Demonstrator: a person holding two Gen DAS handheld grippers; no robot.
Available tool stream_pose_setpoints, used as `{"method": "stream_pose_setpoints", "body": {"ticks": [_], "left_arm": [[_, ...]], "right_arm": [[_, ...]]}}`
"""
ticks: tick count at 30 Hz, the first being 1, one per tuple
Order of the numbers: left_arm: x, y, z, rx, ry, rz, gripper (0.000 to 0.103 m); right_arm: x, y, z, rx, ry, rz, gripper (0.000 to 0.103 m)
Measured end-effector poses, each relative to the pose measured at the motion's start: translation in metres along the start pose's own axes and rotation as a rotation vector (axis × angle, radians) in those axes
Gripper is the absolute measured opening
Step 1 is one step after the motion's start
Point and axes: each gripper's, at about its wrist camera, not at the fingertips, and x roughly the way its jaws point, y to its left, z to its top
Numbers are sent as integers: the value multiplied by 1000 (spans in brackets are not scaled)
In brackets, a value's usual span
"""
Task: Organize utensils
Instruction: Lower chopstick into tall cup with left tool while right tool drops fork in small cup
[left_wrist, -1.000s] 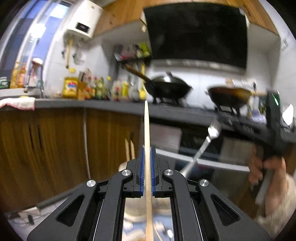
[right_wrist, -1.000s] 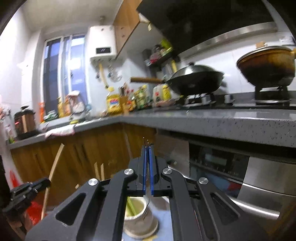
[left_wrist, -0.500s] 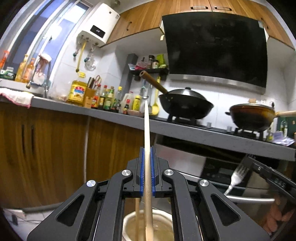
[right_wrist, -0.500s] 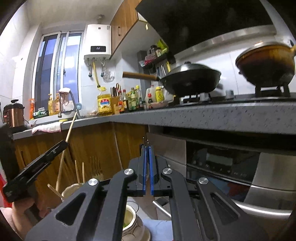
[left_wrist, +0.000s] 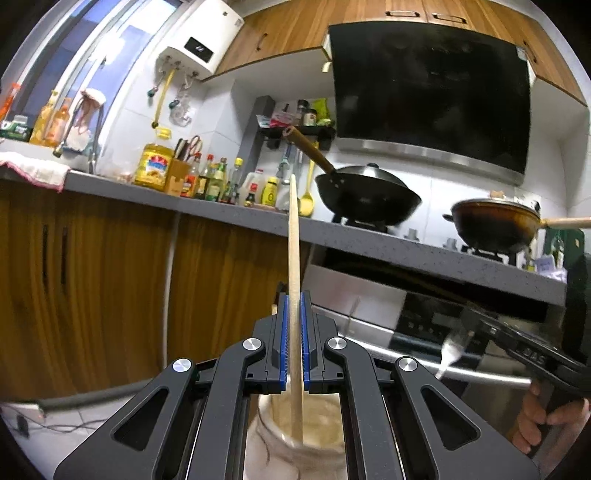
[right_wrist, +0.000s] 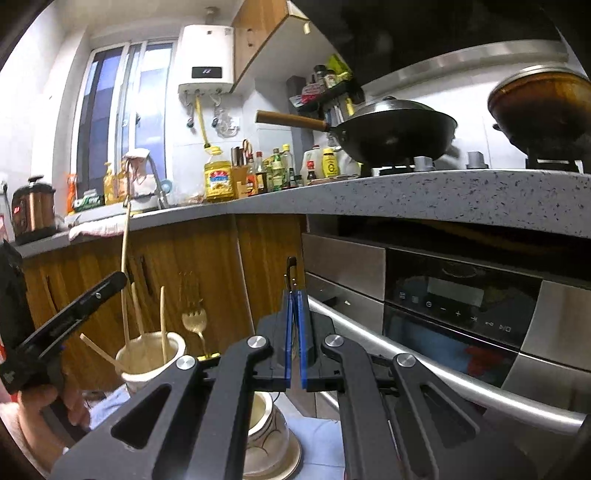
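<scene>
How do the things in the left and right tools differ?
The left tool grips a pale wooden chopstick; the right tool grips a silvery metal fork. The chopstick is plain and upright; the fork is tined and slanted. The chopstick's lower end dips into a cream cup; the fork hangs clear of it. Both are eating utensils.

Matt wood chopstick (left_wrist: 294, 236), glossy ceramic jar (right_wrist: 271, 428), speckled stone counter (right_wrist: 461, 194), steel oven (right_wrist: 461, 306).
</scene>
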Motion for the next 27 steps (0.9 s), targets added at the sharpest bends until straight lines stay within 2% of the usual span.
{"method": "stream_pose_setpoints", "body": {"ticks": [13, 27], "left_arm": [[-7, -8, -22, 82, 99, -11, 7], [-2, -3, -28, 70, 134, -6, 8]], "right_arm": [[14, 19, -15, -85, 75, -10, 3], [20, 18, -22, -71, 115, -8, 3]]}}
